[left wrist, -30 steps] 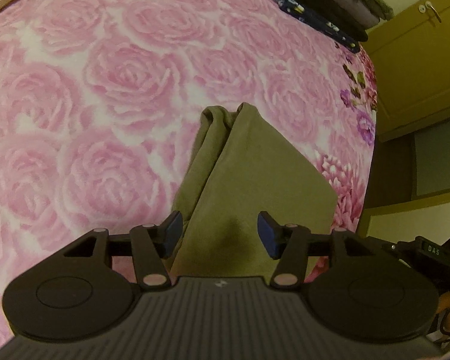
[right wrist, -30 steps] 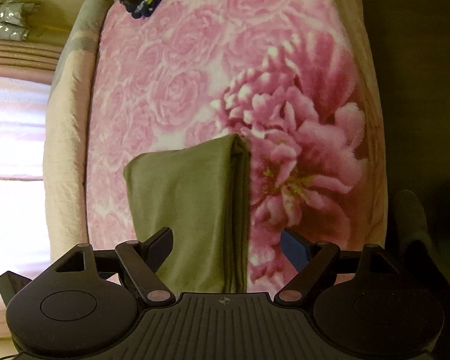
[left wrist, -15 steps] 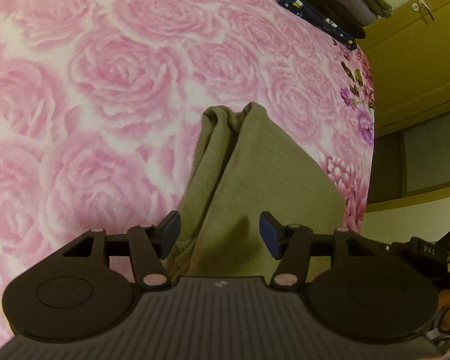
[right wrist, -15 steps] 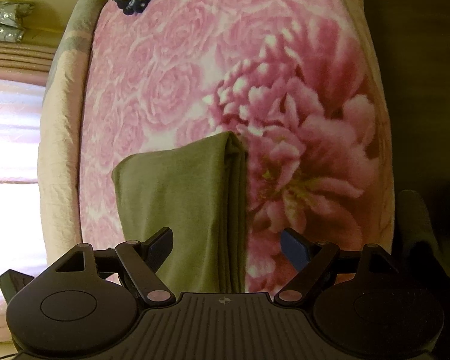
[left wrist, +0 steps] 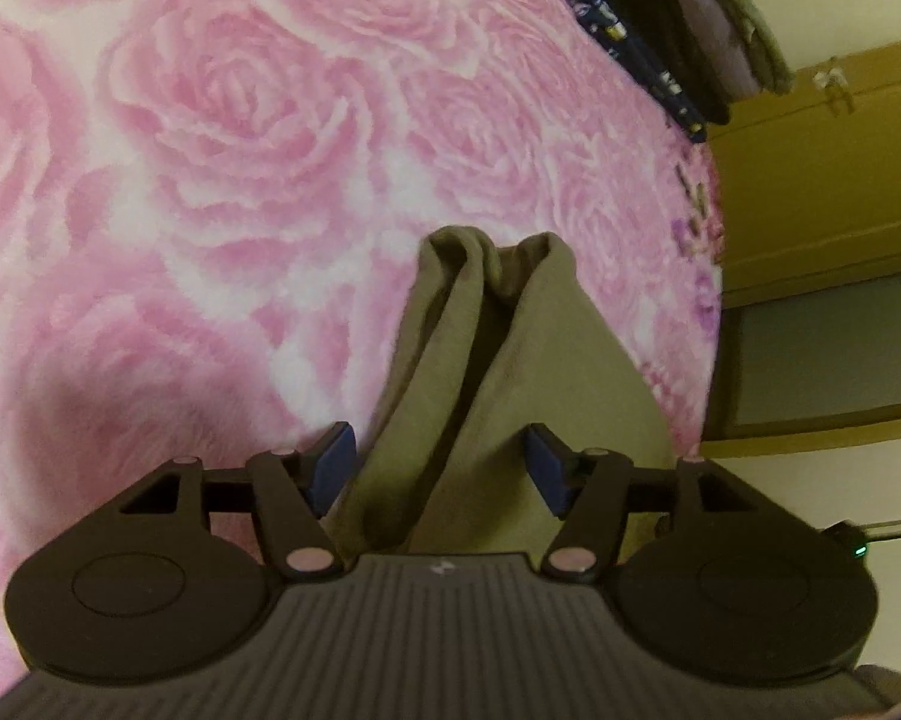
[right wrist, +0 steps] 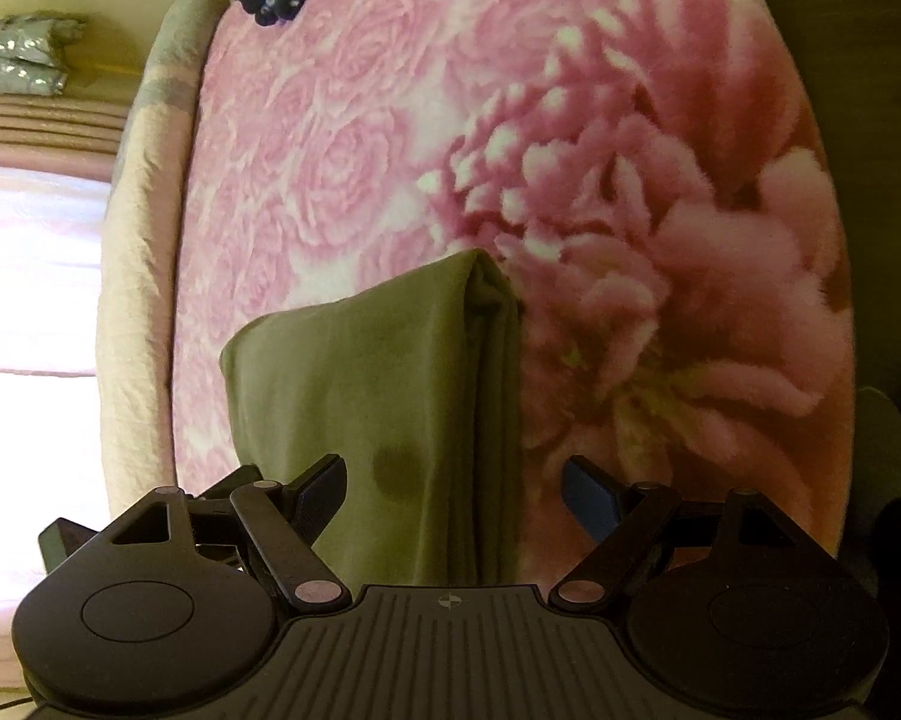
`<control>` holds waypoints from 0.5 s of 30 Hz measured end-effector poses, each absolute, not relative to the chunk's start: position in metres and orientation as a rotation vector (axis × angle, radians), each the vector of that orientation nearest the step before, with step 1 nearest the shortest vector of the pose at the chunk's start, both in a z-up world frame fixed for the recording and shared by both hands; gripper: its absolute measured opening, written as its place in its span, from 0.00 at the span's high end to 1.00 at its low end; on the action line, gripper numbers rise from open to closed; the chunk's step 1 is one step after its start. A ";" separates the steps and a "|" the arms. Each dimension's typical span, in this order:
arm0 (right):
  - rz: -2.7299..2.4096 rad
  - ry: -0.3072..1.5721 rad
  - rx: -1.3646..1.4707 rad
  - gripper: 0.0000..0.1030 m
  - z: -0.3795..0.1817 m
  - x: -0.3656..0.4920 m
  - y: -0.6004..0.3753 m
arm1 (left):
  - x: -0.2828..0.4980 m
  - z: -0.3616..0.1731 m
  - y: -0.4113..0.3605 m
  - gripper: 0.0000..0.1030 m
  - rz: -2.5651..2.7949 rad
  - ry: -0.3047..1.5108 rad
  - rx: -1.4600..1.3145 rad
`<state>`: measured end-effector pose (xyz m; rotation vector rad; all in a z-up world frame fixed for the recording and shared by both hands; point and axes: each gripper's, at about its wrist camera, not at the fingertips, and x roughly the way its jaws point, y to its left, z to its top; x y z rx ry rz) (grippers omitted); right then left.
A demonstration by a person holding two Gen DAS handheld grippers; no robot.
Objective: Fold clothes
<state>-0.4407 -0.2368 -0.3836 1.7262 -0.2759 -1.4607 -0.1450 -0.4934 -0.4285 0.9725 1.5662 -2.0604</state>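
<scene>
Nearest in the left wrist view, left gripper (left wrist: 440, 468) with jaws opening, blue pads (left wrist: 329, 468) wide apart and straddling the near end of the green garment (left wrist: 510, 396), pressing on nothing. In the right wrist view, right gripper (right wrist: 453, 492) likewise with jaws wide apart, hanging over the same garment's (right wrist: 378, 396) near end, its stacked folded edge lying between the jaws, nothing clamped. Just past the jaws, the garment lying already folded into a long narrow panel on the bed, on a pink rose-print blanket (left wrist: 210, 150), close to the bed's near edge. In the left view, loose layers bunched and gaping along the panel's left side up to the far corner; in the right view, a tidy stacked edge on the right side and a dark spot on the cloth, perhaps a shadow, hard to tell. Farther off, a pile of dark clothes (left wrist: 660, 30) at the far end of the bed, beyond it a yellow cupboard door (left wrist: 810, 180); a bright curtained window (right wrist: 30, 300) off to the side in the right view. Likely next: closing on the near corners for another fold. Risks, as a judgement only: catching the top layer alone on the gaping left side, so the lower layers trail and the fold opens; pinching the plush blanket along with the cloth; uneven lift between the two hands, skewing the panel; dragging the garment off the bed's near edge.
</scene>
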 end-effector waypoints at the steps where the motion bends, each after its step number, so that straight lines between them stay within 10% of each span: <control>1: -1.455 -0.280 1.714 0.20 -0.385 -0.440 -0.237 | -0.144 -0.430 -0.494 0.43 -2.064 1.590 0.952; 15: -1.439 -0.052 1.619 0.27 -0.369 -0.452 -0.253 | -0.096 -0.407 -0.457 0.43 -1.903 1.631 0.789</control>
